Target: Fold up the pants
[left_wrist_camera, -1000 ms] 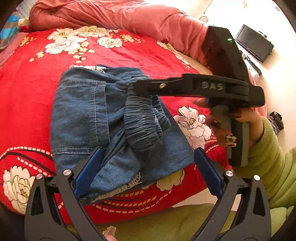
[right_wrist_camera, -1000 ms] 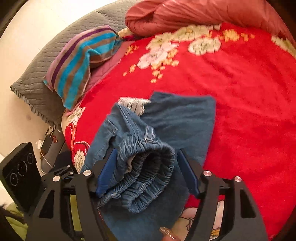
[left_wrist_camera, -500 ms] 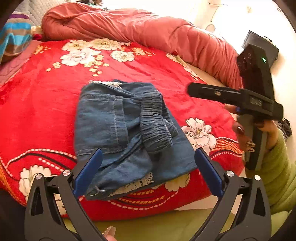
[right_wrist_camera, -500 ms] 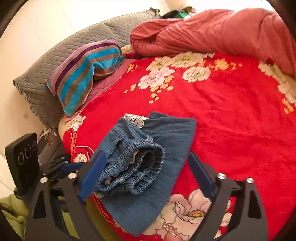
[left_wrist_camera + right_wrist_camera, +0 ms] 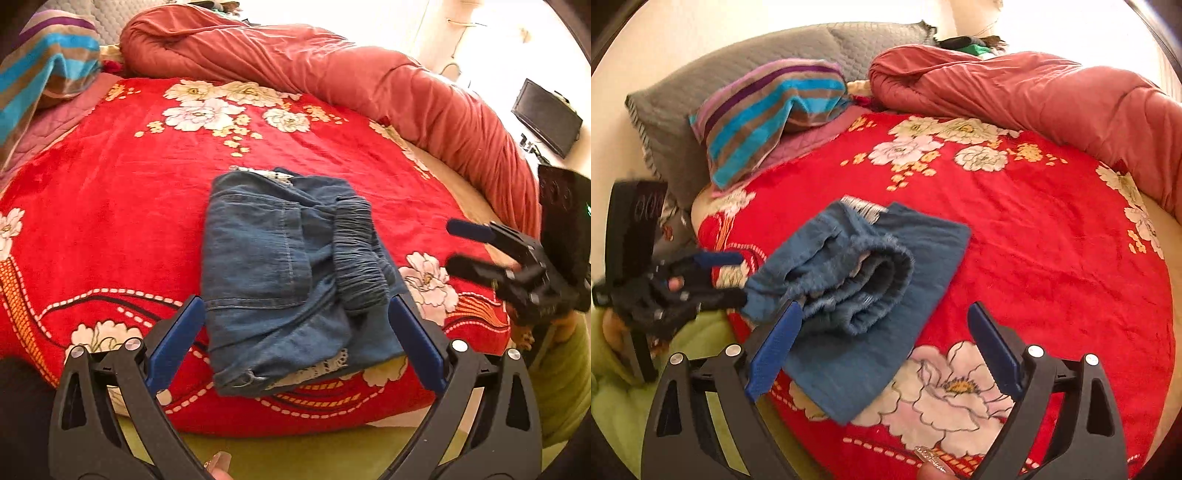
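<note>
Right hand-held gripper (image 5: 882,347) now back off the folded pants (image 5: 291,266), just-opened jaws wide, empty; left hand-held gripper (image 5: 295,336) likewise.

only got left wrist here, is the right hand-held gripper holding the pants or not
Observer: No. In the right wrist view the right hand-held gripper has just been opening. Its jaws stand wide with no cloth pinched between them, and the pants lie on the red blanket.
Operator: what does the waistband look like from that side
Observer: The elastic waistband sits doubled over on top of a flat layer, with its open end facing the camera and the layers loose.
</note>
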Demonstrator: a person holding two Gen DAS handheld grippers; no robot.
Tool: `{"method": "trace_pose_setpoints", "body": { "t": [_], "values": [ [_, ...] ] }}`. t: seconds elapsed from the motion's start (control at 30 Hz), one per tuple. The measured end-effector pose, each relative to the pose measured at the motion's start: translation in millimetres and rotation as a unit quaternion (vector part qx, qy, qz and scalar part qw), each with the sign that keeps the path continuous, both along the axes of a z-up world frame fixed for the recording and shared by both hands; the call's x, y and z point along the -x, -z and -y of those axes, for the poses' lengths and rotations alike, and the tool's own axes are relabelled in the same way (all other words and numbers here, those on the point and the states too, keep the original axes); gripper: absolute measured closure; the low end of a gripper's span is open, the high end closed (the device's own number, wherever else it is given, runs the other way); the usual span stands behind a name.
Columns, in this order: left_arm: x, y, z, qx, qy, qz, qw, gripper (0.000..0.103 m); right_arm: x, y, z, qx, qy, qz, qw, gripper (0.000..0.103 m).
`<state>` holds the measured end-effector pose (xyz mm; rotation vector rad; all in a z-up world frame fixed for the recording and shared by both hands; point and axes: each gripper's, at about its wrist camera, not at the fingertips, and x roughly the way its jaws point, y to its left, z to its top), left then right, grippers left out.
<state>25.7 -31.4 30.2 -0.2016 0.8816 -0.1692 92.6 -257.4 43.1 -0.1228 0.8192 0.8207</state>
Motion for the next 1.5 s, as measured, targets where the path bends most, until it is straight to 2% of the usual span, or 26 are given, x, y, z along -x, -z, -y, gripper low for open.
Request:
{"method": "trace_pose_setpoints", "body": {
  "t": [0.17, 0.3, 0.33, 0.37, 0.43, 0.47, 0.53, 0.7, 0.73, 0.8, 0.83, 0.93, 1.1, 1.2, 1.33, 1.43, 1.5],
  "values": [
    [-7, 3, -18, -0.012, -0.040, -0.013, 0.9990, 0.010, 31, -1, -23, 0.025, -0.070, 0.020, 0.997, 0.012],
    [-21, 4, -40, -0.028, -0.071, -0.022, 0.9969, 0.011, 59, -1, -49, 0.039, -0.139, 0.049, 0.988, 0.012],
    [-26, 6, -44, -0.032, -0.069, -0.027, 0.9967, 0.019, 66, -1, -58, 0.042, -0.159, 0.056, 0.985, 0.013],
    [-29, 7, -44, -0.031, -0.066, -0.030, 0.9968, 0.032, 68, 0, -64, 0.042, -0.168, 0.059, 0.983, 0.013],
    [-42, 13, -44, -0.024, -0.050, -0.050, 0.9972, 0.043, 72, 2, -80, 0.049, -0.193, 0.062, 0.978, 0.019],
    [-47, 17, -44, -0.021, -0.045, -0.059, 0.9970, 0.045, 74, 3, -86, 0.051, -0.203, 0.066, 0.976, 0.027],
    [-59, 24, -43, -0.024, -0.041, -0.072, 0.9963, 0.045, 74, 4, -99, 0.055, -0.220, 0.081, 0.971, 0.039],
    [-76, 34, -43, -0.028, -0.044, -0.087, 0.9949, 0.045, 65, 20, -133, 0.088, -0.242, 0.099, 0.961, 0.043],
    [-78, 36, -44, -0.029, -0.045, -0.088, 0.9947, 0.044, 63, 25, -137, 0.092, -0.244, 0.099, 0.960, 0.048],
    [-80, 39, -45, -0.030, -0.047, -0.090, 0.9944, 0.041, 56, 37, -143, 0.100, -0.260, 0.071, 0.958, 0.067],
    [-79, 41, -46, -0.028, -0.048, -0.092, 0.9942, 0.040, 58, 39, -141, 0.096, -0.271, 0.059, 0.956, 0.070],
    [-79, 43, -49, -0.018, -0.049, -0.091, 0.9945, 0.037, 70, 43, -131, 0.099, -0.286, 0.060, 0.951, 0.070],
    [-76, 45, -46, -0.019, -0.053, -0.082, 0.9951, 0.035, 69, 54, -130, 0.079, -0.262, 0.040, 0.961, 0.068],
    [-70, 41, -45, -0.021, -0.053, -0.074, 0.9956, 0.035, 69, 45, -127, 0.072, -0.258, 0.036, 0.963, 0.068],
    [-63, 30, -41, -0.039, -0.052, -0.052, 0.9965, 0.035, 68, 19, -108, 0.033, -0.243, 0.029, 0.969, 0.067],
    [-60, 23, -39, -0.039, -0.052, -0.042, 0.9970, 0.034, 66, 0, -86, -0.007, -0.224, 0.022, 0.974, 0.056],
    [-58, 20, -38, -0.042, -0.053, -0.038, 0.9970, 0.033, 65, -10, -75, -0.016, -0.208, 0.029, 0.978, 0.054]
  ]
}}
